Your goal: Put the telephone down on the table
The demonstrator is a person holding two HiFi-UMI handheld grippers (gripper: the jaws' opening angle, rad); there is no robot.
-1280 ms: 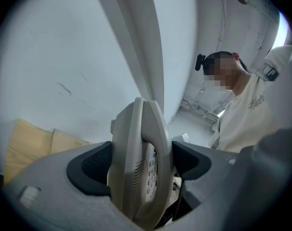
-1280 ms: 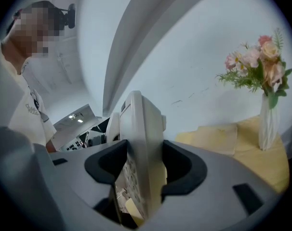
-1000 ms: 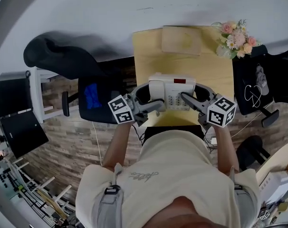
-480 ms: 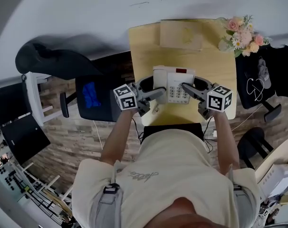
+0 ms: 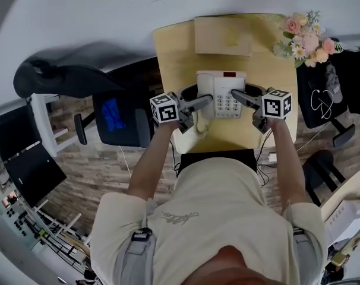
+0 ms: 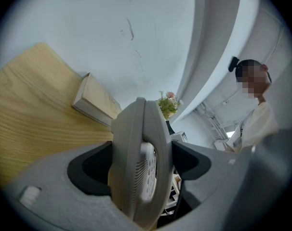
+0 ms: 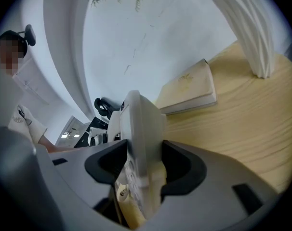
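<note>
There is one telephone [image 5: 224, 94], white with its keypad facing up, and it sits over the middle of the one pale wooden surface [image 5: 174, 58], gripped from both sides. There are two tools, one in each hand, each carrying one marker cube. The left tool [image 5: 205, 101] comes in from the left and its jaws are narrowed onto the handset side of the telephone. Its own view shows the grey casing wedged edge-on between the two dark pads. The right tool [image 5: 236, 94] comes in from the right, and its jaws are clamped on the keypad side of the body, which likewise fills the gap between them. Whether the telephone's base touches the wood or hangs just above it cannot be told. Both forearms reach forward from the body, roughly level with each other, with the elbows bent. The two tools angle inward so that their tips face one another across the telephone. On the surface's far edge lies one flat pale book [image 5: 223, 35], and at the far right corner stands one bunch of pink and white flowers [image 5: 305, 37]. One dark office chair [image 5: 117, 120] stands just left of the surface.
</note>
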